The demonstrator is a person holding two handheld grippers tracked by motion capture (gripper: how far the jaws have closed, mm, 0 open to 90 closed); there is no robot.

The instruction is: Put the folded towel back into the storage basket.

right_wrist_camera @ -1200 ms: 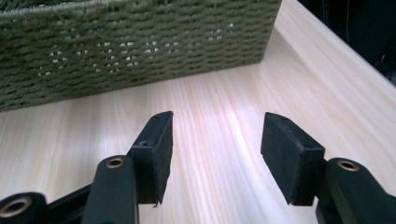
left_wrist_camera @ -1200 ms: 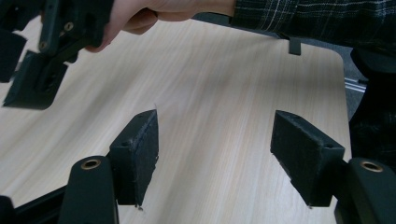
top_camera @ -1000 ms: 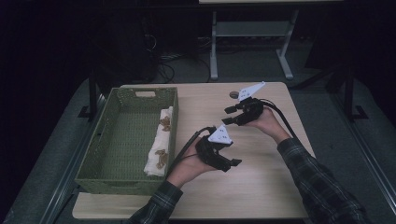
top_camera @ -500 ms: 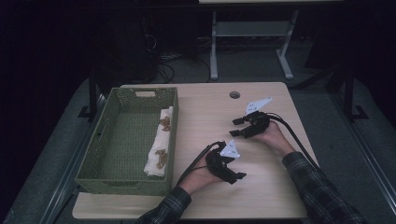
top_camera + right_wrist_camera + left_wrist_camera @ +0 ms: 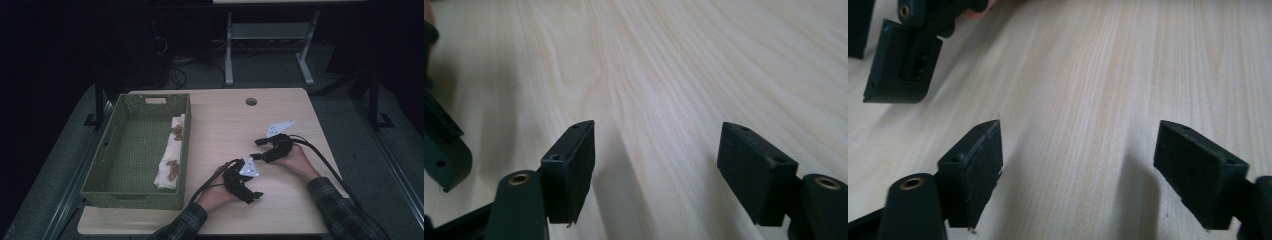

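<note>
Both grippers rest low over the bare wooden table [image 5: 225,120], each in one of the person's hands. My left gripper [image 5: 252,186] lies near the front edge. Its jaws stand wide apart over plain wood in the left gripper view [image 5: 1078,135], with nothing between them. My right gripper [image 5: 257,149] lies just behind and to the right of it, with its jaws pointing left. They also stand apart over bare wood [image 5: 656,132]. Both pairs of jaws have just been opening. The two grippers are close together but apart.
A green woven basket [image 5: 131,192] stands on the left of the table. A folded white cloth with brown marks [image 5: 170,160] lies along its right wall. A round cable hole [image 5: 251,101] sits near the table's far edge. A desk frame stands behind the table.
Both hands have come down and back toward the person's side of the table. The right gripper left the far right area near the cable hole. Both grippers now sit low on the wood.
</note>
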